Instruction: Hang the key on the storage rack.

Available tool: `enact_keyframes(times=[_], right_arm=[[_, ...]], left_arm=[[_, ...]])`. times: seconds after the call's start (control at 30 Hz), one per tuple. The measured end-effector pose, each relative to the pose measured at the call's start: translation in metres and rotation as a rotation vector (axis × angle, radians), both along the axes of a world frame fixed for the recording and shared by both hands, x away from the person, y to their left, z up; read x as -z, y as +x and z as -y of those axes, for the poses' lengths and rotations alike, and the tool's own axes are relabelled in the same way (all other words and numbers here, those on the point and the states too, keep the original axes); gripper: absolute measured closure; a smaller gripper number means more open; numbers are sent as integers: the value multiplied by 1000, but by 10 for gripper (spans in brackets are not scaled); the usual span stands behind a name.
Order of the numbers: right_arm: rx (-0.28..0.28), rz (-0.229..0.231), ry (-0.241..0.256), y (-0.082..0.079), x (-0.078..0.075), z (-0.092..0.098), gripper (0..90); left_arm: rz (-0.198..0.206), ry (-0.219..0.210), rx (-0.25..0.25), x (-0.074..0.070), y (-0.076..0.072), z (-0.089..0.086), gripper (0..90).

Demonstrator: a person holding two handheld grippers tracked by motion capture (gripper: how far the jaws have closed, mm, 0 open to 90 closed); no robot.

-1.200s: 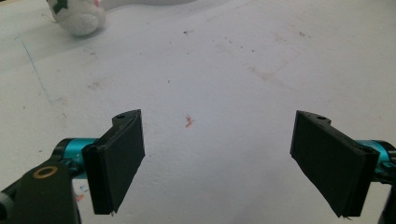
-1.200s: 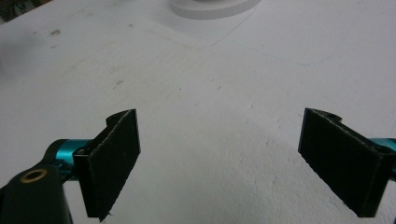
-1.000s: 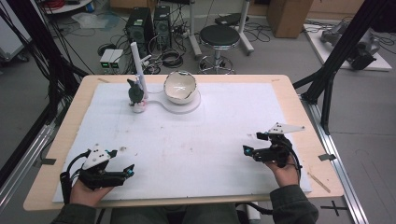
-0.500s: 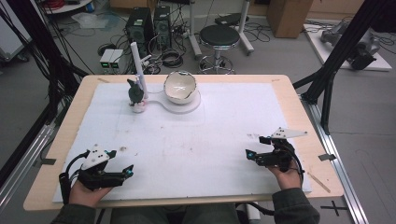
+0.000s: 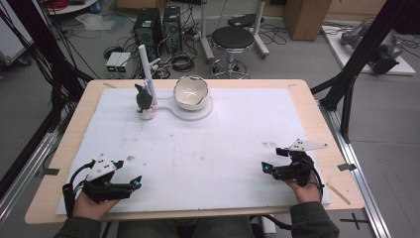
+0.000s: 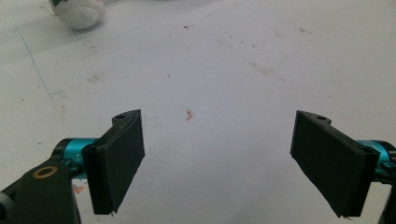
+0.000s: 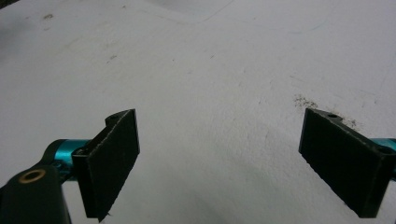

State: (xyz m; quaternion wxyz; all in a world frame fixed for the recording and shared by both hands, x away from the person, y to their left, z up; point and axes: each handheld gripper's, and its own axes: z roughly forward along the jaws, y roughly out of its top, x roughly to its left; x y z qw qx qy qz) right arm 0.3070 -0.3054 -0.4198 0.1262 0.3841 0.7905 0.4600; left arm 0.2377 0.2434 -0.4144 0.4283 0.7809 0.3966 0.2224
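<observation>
My left gripper (image 5: 128,174) rests low over the white mat (image 5: 218,144) near the front left corner, held in a hand. Its jaws stand wide open with nothing between them (image 6: 219,158). At the front right, my right gripper (image 5: 273,160) is also wide open and holds nothing (image 7: 219,158). A cracked white bowl (image 5: 190,92) sits on a white base at the far middle of the mat. Beside it on the left stands a dark green object (image 5: 143,97) with an upright white tube (image 5: 147,69). The rounded white foot (image 6: 83,13) of this object shows at the top left of the left gripper view.
The mat covers most of a wooden table (image 5: 317,114). It carries small stains, including a reddish speck (image 6: 188,114) and dark specks (image 7: 303,101). Behind the table are a black stool (image 5: 233,38), computer towers (image 5: 157,25) and cables. Black frame legs (image 5: 354,74) stand at the right.
My right gripper has drifted slightly toward the near edge of the table. The left gripper, bowl and green object have not moved.
</observation>
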Motion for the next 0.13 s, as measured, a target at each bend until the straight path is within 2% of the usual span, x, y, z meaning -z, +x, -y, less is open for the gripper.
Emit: enact_keyframes(times=[0.13], right_arm=[[-10,7,-4,-1,1,-1,115]], left_arm=[[0,-1,-1,1,0,0,178]])
